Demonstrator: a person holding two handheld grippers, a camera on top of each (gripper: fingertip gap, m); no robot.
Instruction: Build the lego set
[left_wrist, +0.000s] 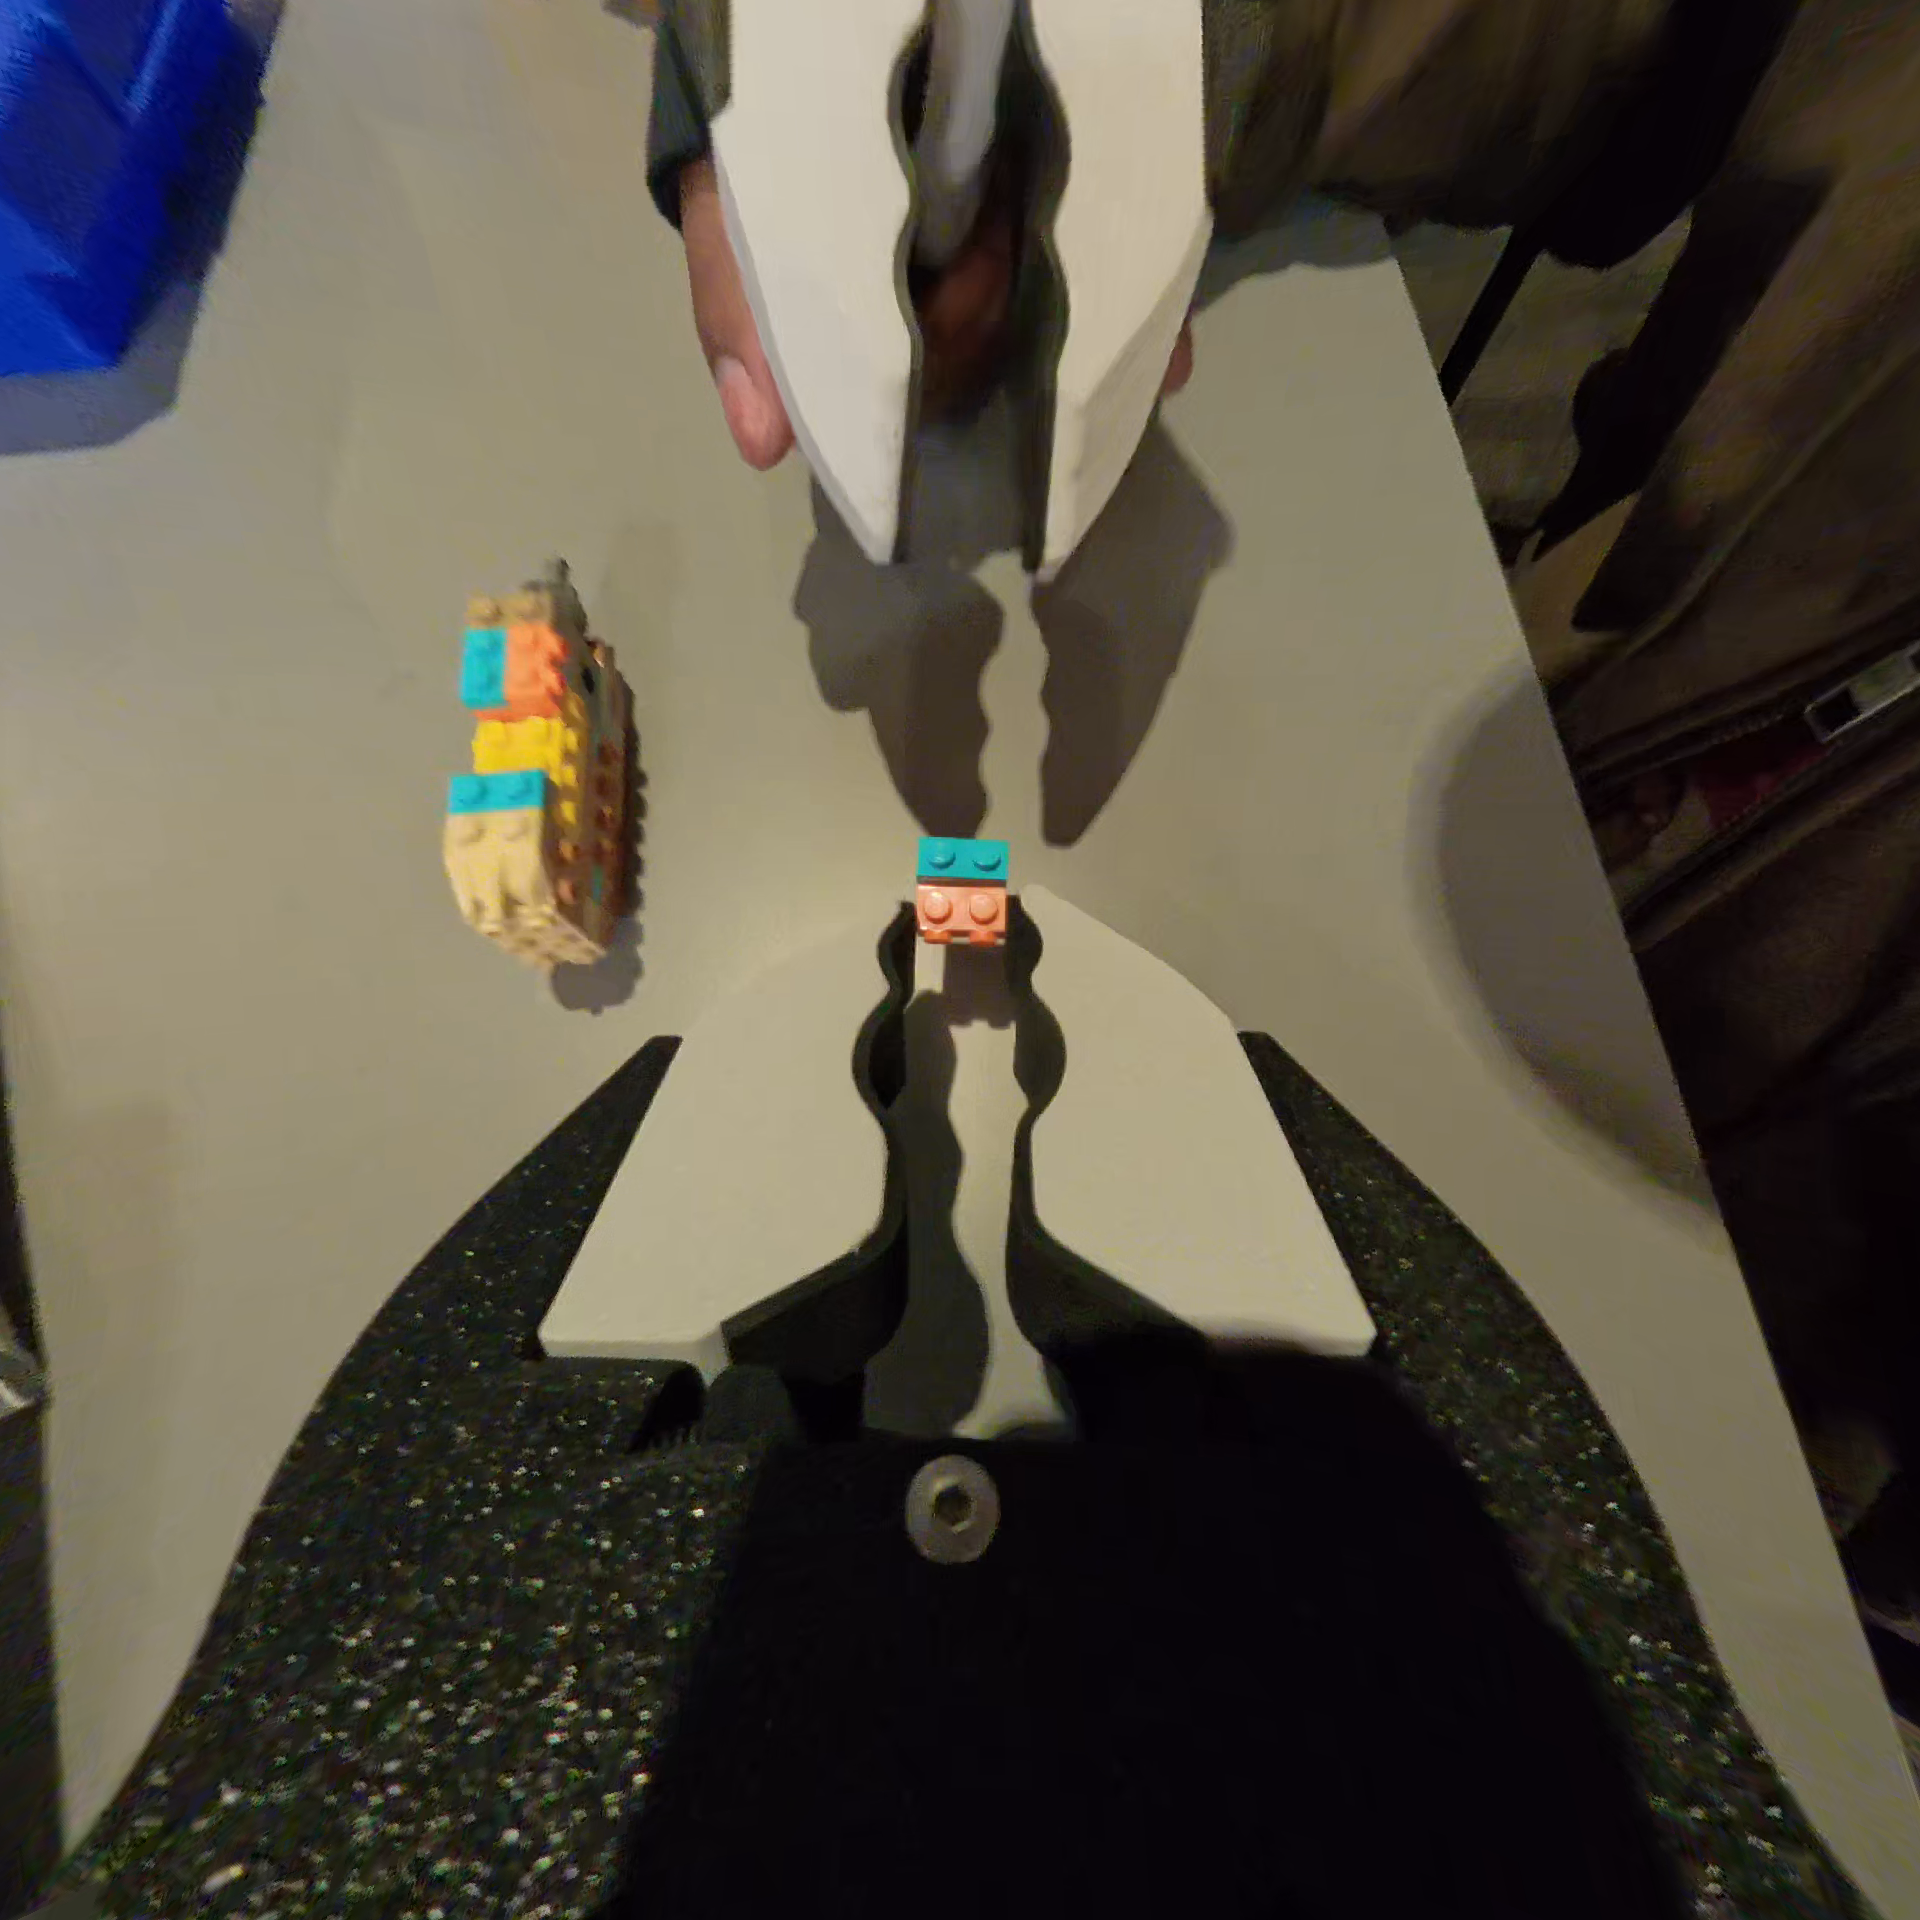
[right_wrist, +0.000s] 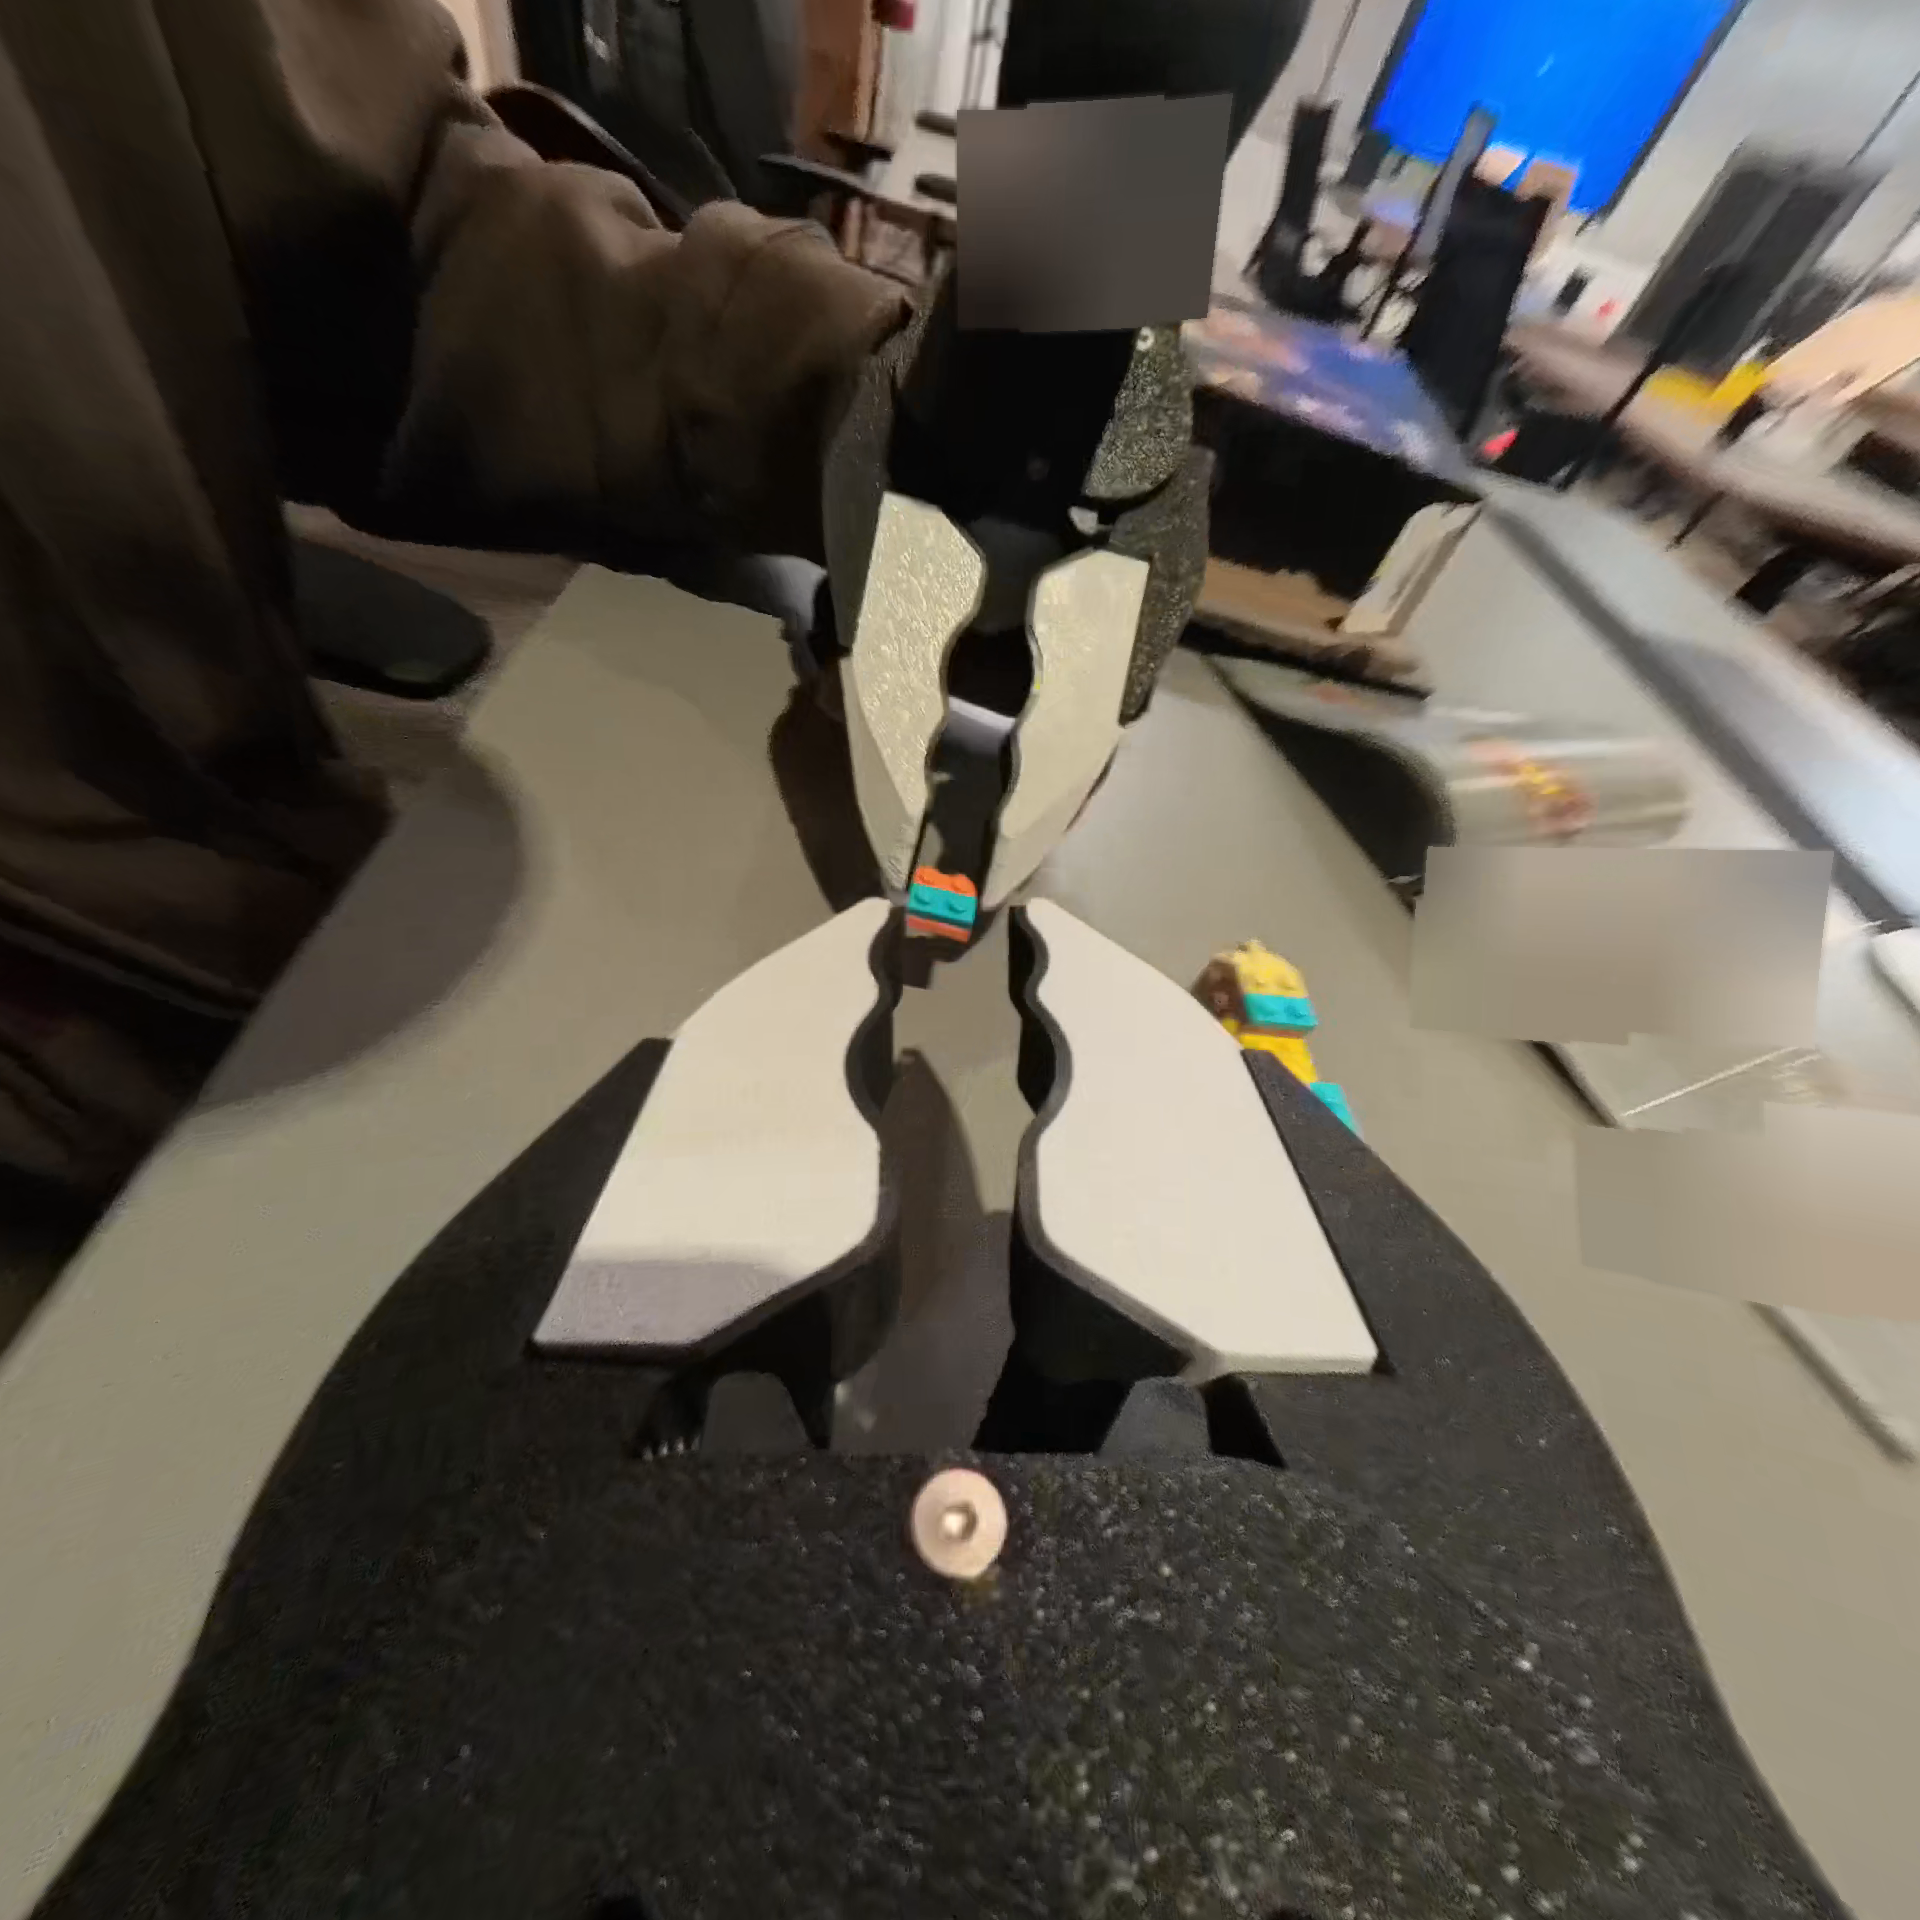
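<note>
My left gripper (left_wrist: 966, 920) is shut on a small stack of a teal brick on an orange brick (left_wrist: 962, 894) and holds it above the grey table (left_wrist: 312, 1091). My right gripper (right_wrist: 954, 920) faces it tip to tip, open and empty, with the stack (right_wrist: 941, 906) just beyond its left fingertip. In the left wrist view the right gripper (left_wrist: 966, 561) points in from the top, and a hand holds it. In the right wrist view the left gripper (right_wrist: 943, 883) grips the stack. A partly built tan, yellow, orange and teal lego model (left_wrist: 535, 779) lies on the table to the left, and also shows in the right wrist view (right_wrist: 1273, 1013).
A blue object (left_wrist: 94, 177) stands at the far left corner. The table edge (left_wrist: 1507, 623) runs down the right, with a person's dark jacket (left_wrist: 1714, 312) beyond it. A clear plastic bag (right_wrist: 1558, 790) and white sheets (right_wrist: 1714, 1081) lie to the right. The grippers' ends are close to 6 cm from one another. Left tips and right tips are each some 30 cm from the blue object (left_wrist: 94, 177).
</note>
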